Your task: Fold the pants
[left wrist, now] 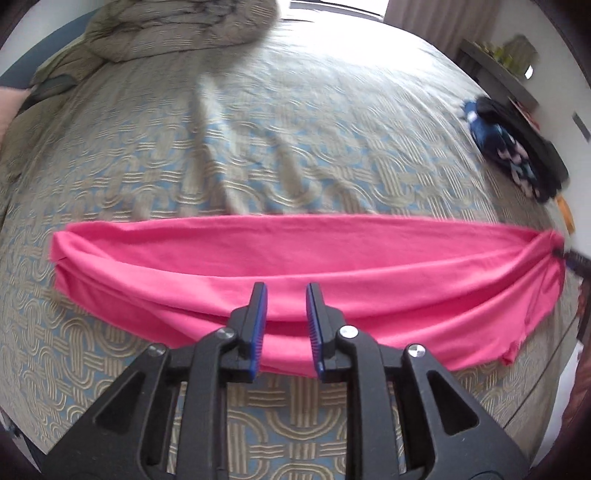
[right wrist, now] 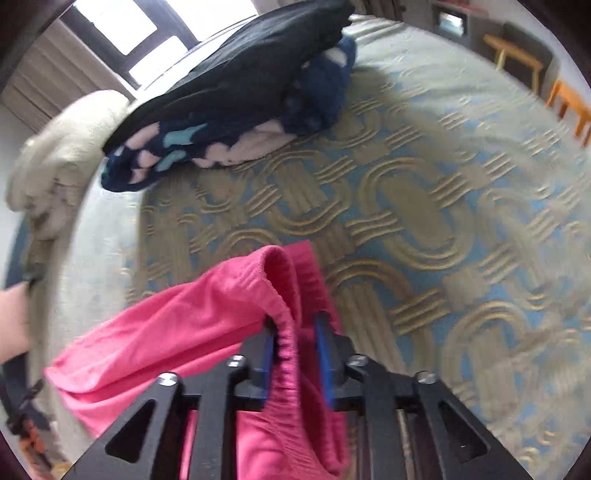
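Lying in a long folded band across the bedspread [left wrist: 258,155], the pink pants [left wrist: 295,266] sit at 12 o'clock of the left gripper [left wrist: 286,295], jaws narrowly apart, empty. The right gripper [right wrist: 295,328], jaws parted, has the waistband [right wrist: 286,332] between them, loosely.

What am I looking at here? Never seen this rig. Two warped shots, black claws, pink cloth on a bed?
No robot: a person holds a two-finger claw in each hand, each with a fisheye camera looking along its fingers, hence the bulging view.

First picture, from the left claw: it hangs open over the pink pants, which lie as a long band on the patterned bedspread. Nothing is between its blue pads.

Second picture, from the right claw: the pants' gathered waistband sits between its fingers, touching one pad with a gap to the other, so it is not clamped.

Also on the bed: a stack of dark folded clothes and a rumpled beige blanket.
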A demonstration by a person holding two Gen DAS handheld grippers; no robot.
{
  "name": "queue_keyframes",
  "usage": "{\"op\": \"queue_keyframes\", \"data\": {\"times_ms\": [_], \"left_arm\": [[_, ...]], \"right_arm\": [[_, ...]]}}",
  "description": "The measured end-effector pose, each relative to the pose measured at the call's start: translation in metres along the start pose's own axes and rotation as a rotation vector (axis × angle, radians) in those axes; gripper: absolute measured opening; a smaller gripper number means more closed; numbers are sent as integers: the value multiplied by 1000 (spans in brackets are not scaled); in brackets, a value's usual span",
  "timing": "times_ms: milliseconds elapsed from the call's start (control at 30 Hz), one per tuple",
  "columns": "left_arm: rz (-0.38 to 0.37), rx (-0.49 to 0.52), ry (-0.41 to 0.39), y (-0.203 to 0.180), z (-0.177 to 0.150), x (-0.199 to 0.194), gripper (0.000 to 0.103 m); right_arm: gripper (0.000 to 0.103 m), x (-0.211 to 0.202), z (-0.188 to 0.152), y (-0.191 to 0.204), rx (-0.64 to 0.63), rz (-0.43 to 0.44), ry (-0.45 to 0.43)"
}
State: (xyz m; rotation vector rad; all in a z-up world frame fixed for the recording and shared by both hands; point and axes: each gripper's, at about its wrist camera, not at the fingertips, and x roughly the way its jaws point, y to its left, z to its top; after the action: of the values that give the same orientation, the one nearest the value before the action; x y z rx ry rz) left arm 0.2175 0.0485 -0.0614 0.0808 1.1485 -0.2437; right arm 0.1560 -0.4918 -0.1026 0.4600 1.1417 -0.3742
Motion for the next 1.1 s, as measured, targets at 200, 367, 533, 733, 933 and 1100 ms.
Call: {"op": "queue_keyframes", "data": {"times_ms": [200,367,533,733,933,1100], "left_arm": [[22,70,36,-18,-13,19,30],[39,66,40,-12,-24,24,30],[-2,36,34,-1,-29,26,30],[26,108,47,-11,-24,37,30],[18,192,69,-25,-26,43,31],[33,209,95,-23,-24,54,33]], "right_arm": [[69,-60,-31,76,-311,-289,-278],[69,-69,-47,130,-554,-493,-334],[53,-49,-13,75,-359,-461,-223],[49,-72,-57,126,-684,-163,-249],[49,-38,-112,208,-1087,-66,-153],[49,-19,-127,242,-1221,-19,-108]]}}
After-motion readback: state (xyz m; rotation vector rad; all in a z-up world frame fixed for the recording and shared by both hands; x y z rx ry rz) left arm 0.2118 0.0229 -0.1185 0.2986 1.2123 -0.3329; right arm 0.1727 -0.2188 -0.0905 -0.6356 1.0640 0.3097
